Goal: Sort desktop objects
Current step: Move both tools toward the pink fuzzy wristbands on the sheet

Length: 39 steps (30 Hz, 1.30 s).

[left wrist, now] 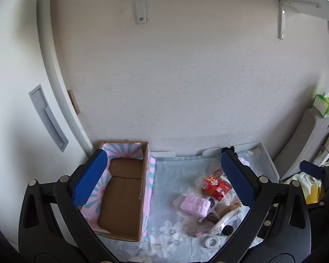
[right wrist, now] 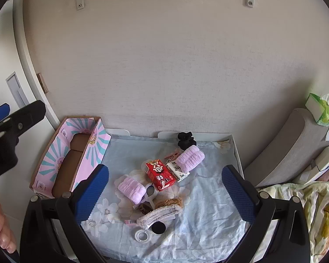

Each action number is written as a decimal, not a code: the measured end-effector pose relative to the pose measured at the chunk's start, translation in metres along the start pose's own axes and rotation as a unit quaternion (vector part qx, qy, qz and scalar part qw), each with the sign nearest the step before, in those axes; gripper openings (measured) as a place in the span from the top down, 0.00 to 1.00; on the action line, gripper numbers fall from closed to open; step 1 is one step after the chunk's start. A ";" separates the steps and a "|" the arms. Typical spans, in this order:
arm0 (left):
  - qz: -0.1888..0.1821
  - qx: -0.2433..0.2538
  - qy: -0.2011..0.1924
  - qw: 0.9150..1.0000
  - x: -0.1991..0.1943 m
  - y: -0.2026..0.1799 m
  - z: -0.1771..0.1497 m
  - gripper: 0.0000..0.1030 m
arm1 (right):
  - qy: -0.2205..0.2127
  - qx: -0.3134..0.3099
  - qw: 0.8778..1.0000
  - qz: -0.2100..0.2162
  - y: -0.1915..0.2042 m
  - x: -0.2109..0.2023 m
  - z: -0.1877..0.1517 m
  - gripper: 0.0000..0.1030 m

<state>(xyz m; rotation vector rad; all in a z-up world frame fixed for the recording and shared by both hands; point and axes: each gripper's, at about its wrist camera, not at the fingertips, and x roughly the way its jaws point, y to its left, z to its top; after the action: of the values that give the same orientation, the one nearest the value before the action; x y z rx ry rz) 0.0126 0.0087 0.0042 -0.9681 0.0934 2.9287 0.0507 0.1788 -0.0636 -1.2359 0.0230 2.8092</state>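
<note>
Fluffy pink rolls (right wrist: 130,188), red carton (right wrist: 160,174) on cloth; both grippers (left wrist: 164,182) (right wrist: 165,195) wide, empty

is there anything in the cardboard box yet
No, the cardboard box shows only its bare brown bottom, while the red carton lies outside on the cloth.

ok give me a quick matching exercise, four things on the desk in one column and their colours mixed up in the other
Things:
1. drink carton
2. hair scrunchie
3. cardboard box
4. fuzzy roll

Colours:
A. black
B. pink and teal outside, brown inside
C. lilac pink
D. red

Pairs: 1-D, 2-A, 3-B, 4-C
</note>
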 end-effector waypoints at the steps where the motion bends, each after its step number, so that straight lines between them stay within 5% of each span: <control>1: -0.002 -0.003 0.002 1.000 0.000 0.001 -0.001 0.00 | 0.000 0.001 1.000 0.000 0.000 0.000 0.000 0.00; 31: 0.000 0.001 0.043 0.999 0.022 -0.001 -0.011 0.00 | 0.015 0.026 1.000 -0.004 -0.044 0.002 -0.007 0.00; 39: -0.031 0.020 0.110 0.993 0.068 -0.029 -0.045 0.00 | 0.023 0.017 0.999 0.019 -0.060 0.019 -0.010 0.00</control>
<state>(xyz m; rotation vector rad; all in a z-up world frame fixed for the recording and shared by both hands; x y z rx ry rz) -0.0132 0.0370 -0.0741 -1.2616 0.1277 2.7438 0.0496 0.2389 -0.0837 -1.3067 0.0982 2.7996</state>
